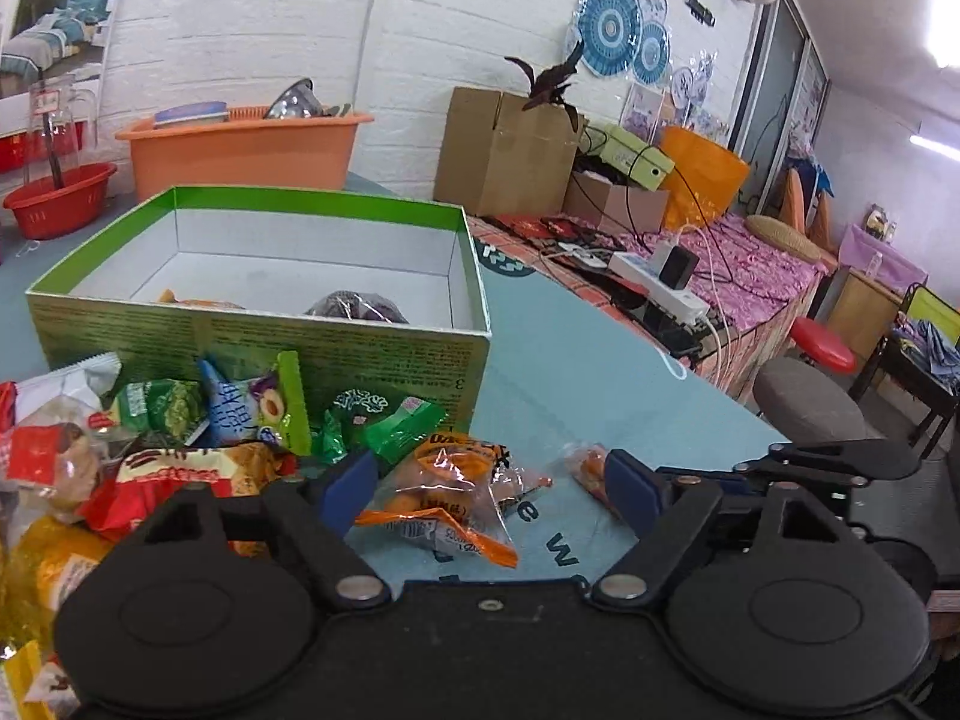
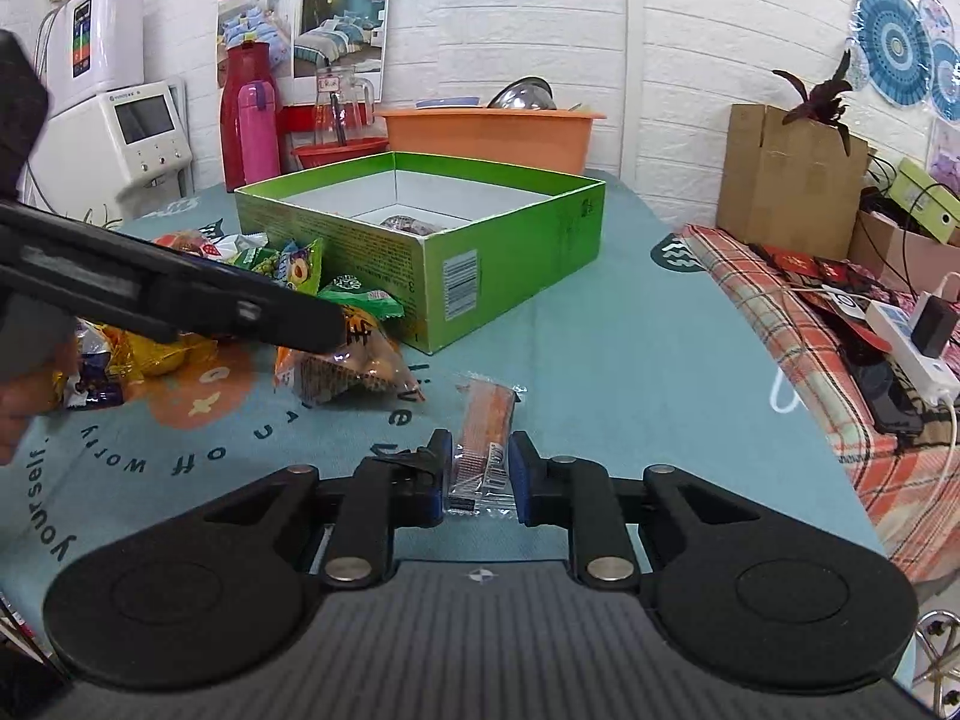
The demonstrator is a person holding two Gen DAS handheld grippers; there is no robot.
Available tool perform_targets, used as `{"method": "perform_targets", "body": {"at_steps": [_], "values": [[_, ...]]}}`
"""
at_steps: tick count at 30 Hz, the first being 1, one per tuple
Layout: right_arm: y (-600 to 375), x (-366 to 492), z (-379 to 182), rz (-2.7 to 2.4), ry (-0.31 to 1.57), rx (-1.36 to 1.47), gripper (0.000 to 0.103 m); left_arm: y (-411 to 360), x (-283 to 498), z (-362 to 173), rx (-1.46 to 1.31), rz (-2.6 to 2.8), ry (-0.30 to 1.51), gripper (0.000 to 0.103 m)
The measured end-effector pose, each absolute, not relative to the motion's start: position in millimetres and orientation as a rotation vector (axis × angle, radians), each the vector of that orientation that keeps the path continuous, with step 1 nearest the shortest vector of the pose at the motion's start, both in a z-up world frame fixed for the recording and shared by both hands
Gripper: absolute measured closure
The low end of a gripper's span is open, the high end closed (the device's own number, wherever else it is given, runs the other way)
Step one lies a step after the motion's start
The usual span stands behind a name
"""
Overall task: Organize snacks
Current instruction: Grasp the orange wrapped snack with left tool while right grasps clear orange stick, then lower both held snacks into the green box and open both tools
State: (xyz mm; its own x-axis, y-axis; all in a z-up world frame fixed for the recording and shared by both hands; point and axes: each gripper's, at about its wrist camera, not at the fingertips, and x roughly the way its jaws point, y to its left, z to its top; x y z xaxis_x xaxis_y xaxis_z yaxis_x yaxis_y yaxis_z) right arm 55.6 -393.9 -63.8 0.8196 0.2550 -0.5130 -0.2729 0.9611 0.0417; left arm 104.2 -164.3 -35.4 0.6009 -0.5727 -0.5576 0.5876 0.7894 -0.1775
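A green open box (image 1: pixel 264 348) (image 2: pixel 456 264) stands on the blue tablecloth with a couple of snacks inside. A pile of snack packets (image 1: pixel 180 438) (image 2: pixel 180 324) lies in front of it. My left gripper (image 1: pixel 489 489) is open, its fingers on either side of an orange packet (image 1: pixel 444 498) (image 2: pixel 354 366) on the cloth. My right gripper (image 2: pixel 478 474) is shut on a slim orange wafer packet (image 2: pixel 486 426) that lies on the cloth; this packet also shows in the left wrist view (image 1: pixel 585 465).
An orange tub (image 2: pixel 492 132) and a red basin (image 1: pixel 60 204) stand behind the box. A cardboard carton (image 2: pixel 786 180) and a power strip (image 2: pixel 912 348) with cables sit on the checked cloth to the right. Stools (image 1: pixel 822 348) stand beyond the table edge.
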Motion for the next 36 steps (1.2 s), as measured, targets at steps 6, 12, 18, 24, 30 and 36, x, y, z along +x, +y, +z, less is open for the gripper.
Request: {"method": "perform_targets", "body": {"at_steps": [6,12,18,24,30,36], "values": [[-394,60,-67,0.292,0.547,-0.019,0.06,-164,121,-48,-0.002,-0.668,0.705,0.028],[-391,69,-70,0.281,0.559,-0.005,0.053,-162,121,-47,-0.033,-0.687,0.719,0.004],[-389,71,-73,0.262,0.56,-0.018,0.049,-171,126,-57,-0.031,-0.707,0.753,0.009],[-391,67,-67,0.267,0.562,-0.005,0.069,-158,119,-55,-0.095,-0.723,0.773,0.027],[-384,58,-34,0.277,0.455,-0.036,0.069,-132,105,-23,-0.161,-0.751,0.715,0.027],[-377,75,0,0.322,0.358,-0.023,0.069,-111,113,22,-0.211,-0.712,0.594,0.027]]}}
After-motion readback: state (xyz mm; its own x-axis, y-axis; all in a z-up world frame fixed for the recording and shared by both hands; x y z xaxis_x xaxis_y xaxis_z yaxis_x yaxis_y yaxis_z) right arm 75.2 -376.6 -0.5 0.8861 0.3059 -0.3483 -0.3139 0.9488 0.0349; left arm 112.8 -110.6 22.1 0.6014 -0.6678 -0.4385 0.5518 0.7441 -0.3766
